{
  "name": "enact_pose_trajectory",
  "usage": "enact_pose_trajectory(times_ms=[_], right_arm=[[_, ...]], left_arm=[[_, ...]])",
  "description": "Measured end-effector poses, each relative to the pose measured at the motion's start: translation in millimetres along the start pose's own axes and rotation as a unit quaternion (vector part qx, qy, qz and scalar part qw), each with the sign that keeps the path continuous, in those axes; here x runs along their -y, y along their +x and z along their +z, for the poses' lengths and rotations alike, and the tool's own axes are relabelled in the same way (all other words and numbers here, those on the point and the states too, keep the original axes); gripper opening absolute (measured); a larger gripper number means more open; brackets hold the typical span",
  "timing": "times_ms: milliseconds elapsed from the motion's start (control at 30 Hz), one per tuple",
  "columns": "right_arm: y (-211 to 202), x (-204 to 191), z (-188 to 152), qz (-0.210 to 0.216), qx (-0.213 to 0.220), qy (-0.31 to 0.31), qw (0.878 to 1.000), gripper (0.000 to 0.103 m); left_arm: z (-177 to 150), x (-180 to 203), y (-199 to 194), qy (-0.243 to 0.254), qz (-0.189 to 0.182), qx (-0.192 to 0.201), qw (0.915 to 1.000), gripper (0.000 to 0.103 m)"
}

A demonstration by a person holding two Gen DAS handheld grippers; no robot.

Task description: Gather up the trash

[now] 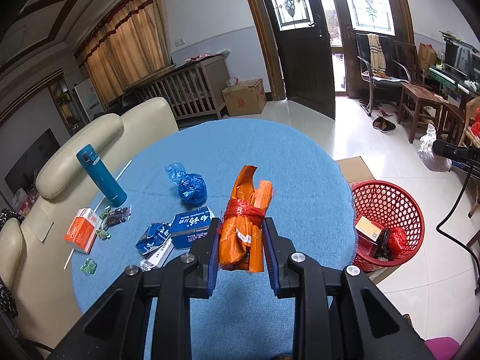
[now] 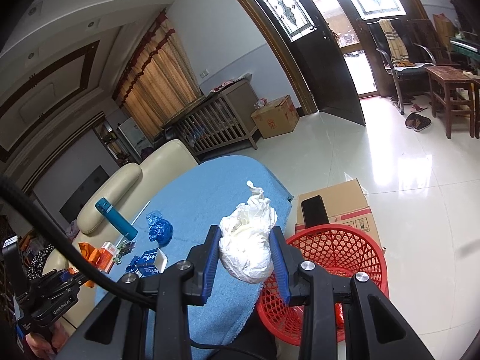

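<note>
Left wrist view: the left gripper (image 1: 241, 234) is clamped on an orange wrapper bundle (image 1: 244, 225) bound with red string, both blue pads pressed against its sides, held above the blue tablecloth (image 1: 294, 162). Left of it on the cloth lie a blue toothpaste box (image 1: 192, 225), a crumpled blue plastic bag (image 1: 189, 187), an orange carton (image 1: 82, 231) and an upright teal flask (image 1: 100, 175). The red mesh basket (image 1: 390, 225) stands on the floor to the right, just beside the table edge, with scraps inside.

Right wrist view: the right gripper (image 2: 246, 249) is closed around a white crumpled bag (image 2: 249, 246), held at the table's right edge, just left of the basket rim (image 2: 336, 234). A cardboard box (image 2: 345, 207) sits beyond the basket.
</note>
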State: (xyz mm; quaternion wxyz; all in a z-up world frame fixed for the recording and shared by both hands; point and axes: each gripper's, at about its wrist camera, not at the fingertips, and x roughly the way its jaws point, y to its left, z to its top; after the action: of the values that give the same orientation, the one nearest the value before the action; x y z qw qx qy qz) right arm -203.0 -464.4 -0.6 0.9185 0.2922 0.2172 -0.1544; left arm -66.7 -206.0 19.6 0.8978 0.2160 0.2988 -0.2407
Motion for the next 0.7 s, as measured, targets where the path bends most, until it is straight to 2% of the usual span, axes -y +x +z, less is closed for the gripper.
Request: enact_pose_trajectory(times_ms=[700], right_arm=[[-7.4, 8.5, 1.8, -0.003, 0.009, 0.014, 1.0, 0.036]], left_arm=[[-0.4, 1.3, 0.2, 0.0, -0.002, 0.0, 1.0, 0.029]])
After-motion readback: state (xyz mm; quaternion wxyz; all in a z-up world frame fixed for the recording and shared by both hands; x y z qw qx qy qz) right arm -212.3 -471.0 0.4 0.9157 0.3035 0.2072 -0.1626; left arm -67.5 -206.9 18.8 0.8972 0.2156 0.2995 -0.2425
